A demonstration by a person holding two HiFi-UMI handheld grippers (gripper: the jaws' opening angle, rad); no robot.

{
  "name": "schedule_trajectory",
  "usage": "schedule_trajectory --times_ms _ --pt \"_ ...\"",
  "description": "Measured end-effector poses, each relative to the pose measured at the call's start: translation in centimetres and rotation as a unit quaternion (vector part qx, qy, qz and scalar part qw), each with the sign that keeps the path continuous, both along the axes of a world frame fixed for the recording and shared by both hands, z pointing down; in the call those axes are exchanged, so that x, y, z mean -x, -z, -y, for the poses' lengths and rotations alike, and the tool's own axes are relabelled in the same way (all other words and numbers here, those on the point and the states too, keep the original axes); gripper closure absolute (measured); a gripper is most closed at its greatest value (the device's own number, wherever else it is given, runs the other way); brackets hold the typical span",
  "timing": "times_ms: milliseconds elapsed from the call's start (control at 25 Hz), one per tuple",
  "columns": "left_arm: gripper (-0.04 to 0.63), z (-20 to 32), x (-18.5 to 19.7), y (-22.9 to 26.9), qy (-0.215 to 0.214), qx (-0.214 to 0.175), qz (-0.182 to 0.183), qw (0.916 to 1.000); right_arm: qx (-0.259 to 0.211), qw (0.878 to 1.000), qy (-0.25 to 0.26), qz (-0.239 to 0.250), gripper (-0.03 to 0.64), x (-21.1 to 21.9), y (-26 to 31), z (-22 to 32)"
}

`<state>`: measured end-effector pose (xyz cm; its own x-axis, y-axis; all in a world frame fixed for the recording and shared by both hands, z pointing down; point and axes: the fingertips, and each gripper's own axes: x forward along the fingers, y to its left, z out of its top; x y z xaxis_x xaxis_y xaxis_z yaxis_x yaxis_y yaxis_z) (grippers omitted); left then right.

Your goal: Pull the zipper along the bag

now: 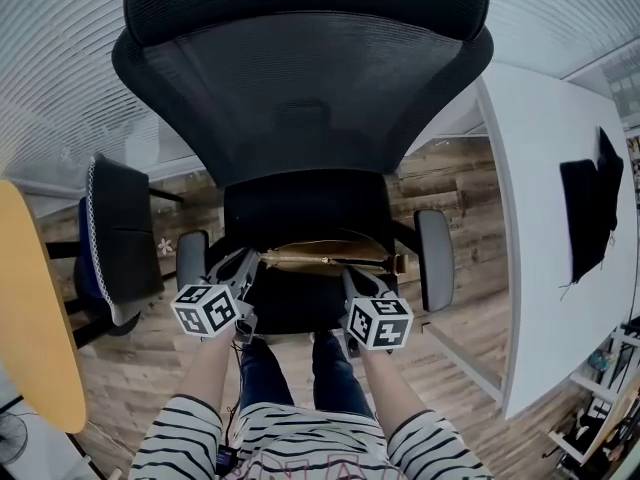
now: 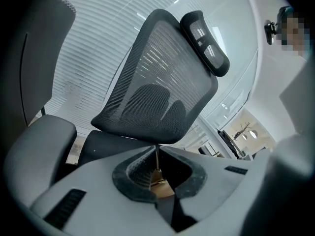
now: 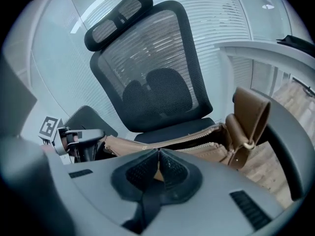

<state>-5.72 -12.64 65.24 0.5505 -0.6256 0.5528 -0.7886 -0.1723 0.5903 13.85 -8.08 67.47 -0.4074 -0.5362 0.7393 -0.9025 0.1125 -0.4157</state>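
A tan bag [image 1: 330,258] lies across the black chair seat [image 1: 300,203], its zipper parted, with both rows of teeth [image 3: 206,139] showing. My left gripper [image 1: 245,260] is at the bag's left end, its jaws shut on a thin metal zipper pull [image 2: 157,160] with tan material just below it. In the right gripper view that left gripper [image 3: 81,139] sits at the bag's far left end. My right gripper [image 1: 352,274] is shut on the bag's near edge, and a sliver of tan shows between its pads [image 3: 167,168]. A brown strap flap [image 3: 251,117] stands up at the bag's right end.
The mesh chair back [image 1: 300,88] rises behind the bag, with armrests at the left [image 1: 190,258] and the right [image 1: 435,258]. A white table [image 1: 560,268] stands to the right, a second dark chair [image 1: 120,228] to the left, and a yellow tabletop [image 1: 30,308] at the far left.
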Motion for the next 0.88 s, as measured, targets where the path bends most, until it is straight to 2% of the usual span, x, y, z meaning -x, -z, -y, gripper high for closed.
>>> schedule_trajectory --times_ms 880 --pt "0.552 0.3 0.1 -0.7 0.041 0.012 0.013 0.9990 -0.007 0.999 -0.038 -0.025 0.581 -5.5 1.4 -0.5"
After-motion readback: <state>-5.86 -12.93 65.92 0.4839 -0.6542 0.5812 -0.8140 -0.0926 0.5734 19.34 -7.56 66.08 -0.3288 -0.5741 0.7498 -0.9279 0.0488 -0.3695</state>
